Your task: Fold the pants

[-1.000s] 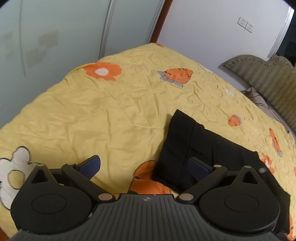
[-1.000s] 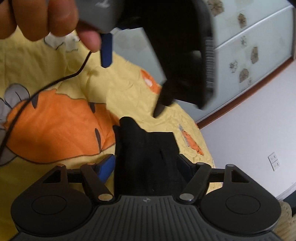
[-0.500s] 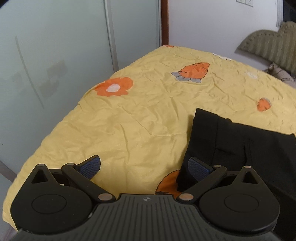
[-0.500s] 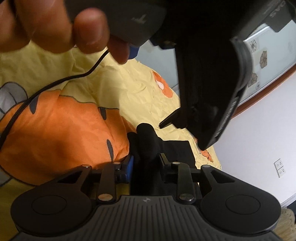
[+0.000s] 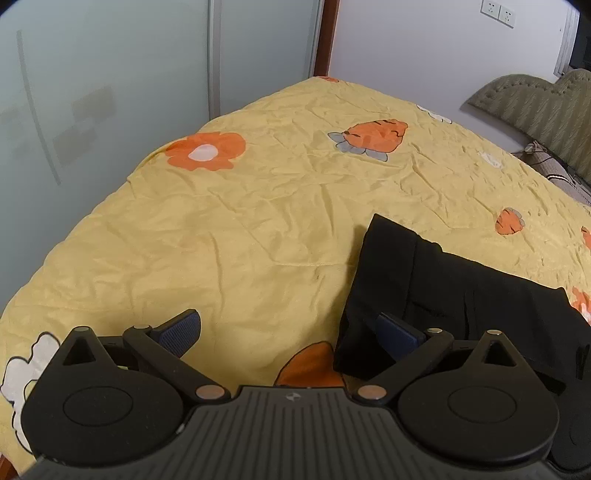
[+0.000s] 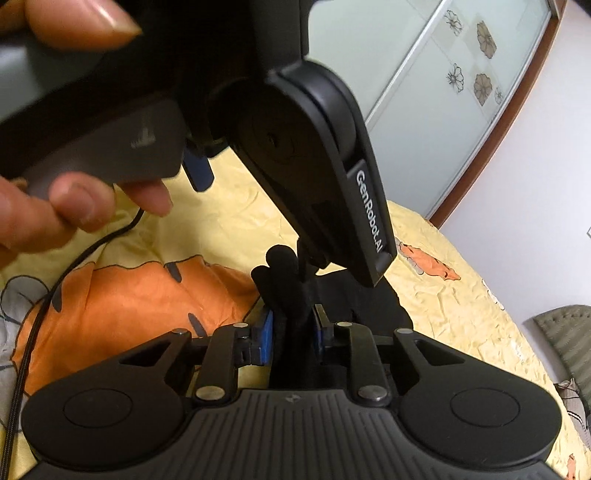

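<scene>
The black pants (image 5: 454,295) lie folded on the yellow bedspread (image 5: 258,221), at the right of the left wrist view. My left gripper (image 5: 291,332) is open above the bed; its right finger hangs over the pants' near left edge. In the right wrist view my right gripper (image 6: 293,332) is shut on a bunched fold of the black pants (image 6: 284,284), which rises between the blue pads. The left gripper's body (image 6: 325,166) and the hand that holds it (image 6: 66,192) fill the upper part of that view, just above the pinched fold.
The bedspread has orange carrot and flower prints. Frosted sliding wardrobe doors (image 5: 110,92) stand beyond the bed's far edge. A white wall with sockets (image 5: 498,13) and a padded headboard (image 5: 535,107) are at the right. A black cable (image 6: 44,306) hangs over the bed.
My right gripper has closed from open onto the pants' fold and bunched it up. My left gripper has stayed open while its view swung and tilted over the pants' left edge.
</scene>
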`<state>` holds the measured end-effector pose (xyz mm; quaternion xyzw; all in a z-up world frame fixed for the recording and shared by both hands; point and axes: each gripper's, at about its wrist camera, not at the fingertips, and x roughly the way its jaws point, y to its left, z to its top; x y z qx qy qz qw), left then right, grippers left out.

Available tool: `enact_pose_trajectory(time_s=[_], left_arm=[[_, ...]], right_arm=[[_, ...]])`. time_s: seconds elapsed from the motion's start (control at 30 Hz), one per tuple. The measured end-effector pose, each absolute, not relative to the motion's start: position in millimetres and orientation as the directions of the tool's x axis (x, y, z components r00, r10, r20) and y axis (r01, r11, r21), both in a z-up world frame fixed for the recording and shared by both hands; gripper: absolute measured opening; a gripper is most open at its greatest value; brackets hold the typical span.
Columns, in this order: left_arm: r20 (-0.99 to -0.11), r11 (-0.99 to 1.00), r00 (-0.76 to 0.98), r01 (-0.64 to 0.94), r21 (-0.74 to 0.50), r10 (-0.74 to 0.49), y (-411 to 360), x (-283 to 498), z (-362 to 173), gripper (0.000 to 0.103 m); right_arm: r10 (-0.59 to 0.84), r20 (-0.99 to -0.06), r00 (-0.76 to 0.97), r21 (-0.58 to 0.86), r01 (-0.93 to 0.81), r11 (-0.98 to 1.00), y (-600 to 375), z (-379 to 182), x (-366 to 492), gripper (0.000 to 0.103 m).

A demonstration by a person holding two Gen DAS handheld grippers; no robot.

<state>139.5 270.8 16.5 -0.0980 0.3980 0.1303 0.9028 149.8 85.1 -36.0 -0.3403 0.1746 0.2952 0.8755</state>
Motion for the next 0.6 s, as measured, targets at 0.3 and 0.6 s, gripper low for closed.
enact_pose_trajectory(time_s=[0.3, 0.6], left_arm=[[-0.759, 0.956, 0.638, -0.283, -0.073, 0.131, 261, 153, 11, 0.102], [-0.777, 0.954, 0.626, -0.269, -0.134, 0.067, 260, 171, 7, 0.102]], right_arm=[[0.419, -0.493, 0.763, -0.466, -0.638, 0.613, 80, -34, 155, 0.021], [0.45, -0.484, 0.751, -0.379, -0.643, 0.666, 68, -22, 162, 0.021]])
